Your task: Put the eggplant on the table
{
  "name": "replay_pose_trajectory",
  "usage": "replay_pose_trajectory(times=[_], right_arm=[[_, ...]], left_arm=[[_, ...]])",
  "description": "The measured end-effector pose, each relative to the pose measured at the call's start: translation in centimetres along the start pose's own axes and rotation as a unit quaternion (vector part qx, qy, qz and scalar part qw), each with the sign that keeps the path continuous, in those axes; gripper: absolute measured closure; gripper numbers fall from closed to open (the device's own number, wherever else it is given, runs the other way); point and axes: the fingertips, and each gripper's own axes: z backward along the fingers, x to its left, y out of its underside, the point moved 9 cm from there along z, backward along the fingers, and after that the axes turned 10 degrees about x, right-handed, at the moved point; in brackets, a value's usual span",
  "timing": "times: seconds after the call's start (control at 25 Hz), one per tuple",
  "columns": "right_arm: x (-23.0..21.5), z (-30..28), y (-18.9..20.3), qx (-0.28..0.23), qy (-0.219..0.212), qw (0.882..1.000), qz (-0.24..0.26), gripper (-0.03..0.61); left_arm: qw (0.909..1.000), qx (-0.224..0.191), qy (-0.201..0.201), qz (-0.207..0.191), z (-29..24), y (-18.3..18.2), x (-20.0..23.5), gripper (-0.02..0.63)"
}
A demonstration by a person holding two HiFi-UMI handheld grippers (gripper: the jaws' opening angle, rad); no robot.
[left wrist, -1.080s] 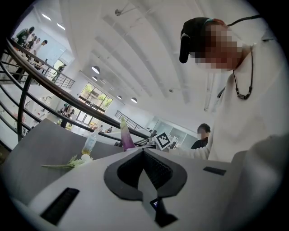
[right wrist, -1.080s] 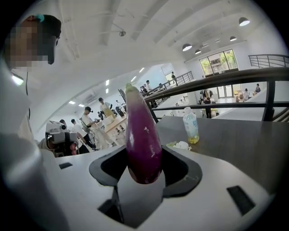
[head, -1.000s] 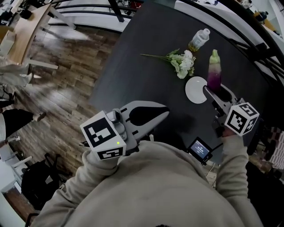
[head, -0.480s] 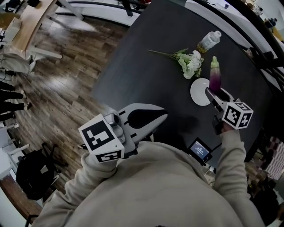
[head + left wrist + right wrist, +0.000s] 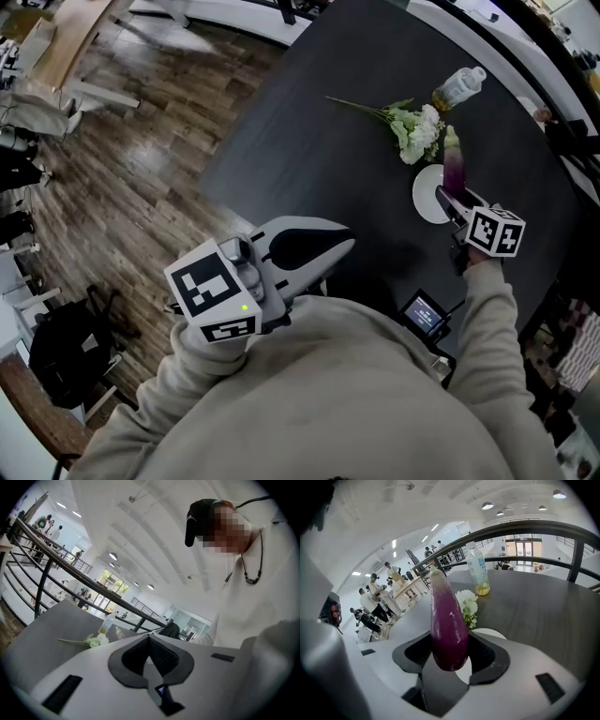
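Observation:
The eggplant [image 5: 454, 167] is purple with a pale green top and stands upright between the jaws of my right gripper [image 5: 449, 197], which is shut on its lower end. It hangs over the white plate [image 5: 424, 195] on the dark table [image 5: 319, 122]. In the right gripper view the eggplant [image 5: 447, 620] fills the centre, the gripper [image 5: 450, 654] pinching its base, with the plate [image 5: 490, 633] just beyond. My left gripper [image 5: 349, 246] is close to my body over the table's near edge, shut with nothing in it. In its own view the left gripper [image 5: 150, 638] shows its pads meeting.
White flowers [image 5: 412, 127] with a long stem lie beyond the plate, and a plastic bottle [image 5: 461, 86] lies farther back. A small device with a lit screen [image 5: 424, 314] sits at the near table edge. Wooden floor [image 5: 122, 178] lies to the left, and railings run behind the table.
My right gripper has sunk toward the table with the eggplant and now hangs over the plate. The left gripper has barely moved.

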Motion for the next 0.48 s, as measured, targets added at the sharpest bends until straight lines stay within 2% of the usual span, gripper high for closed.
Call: replay_pose_trajectory(times=[0.48], right_arm=[[-2.1, -2.7, 1.5, 0.048, 0.035, 0.998, -0.006, 0.341]], left_arm=[[1.0, 0.003, 0.0, 0.007, -0.1, 0.8, 0.1, 0.607]])
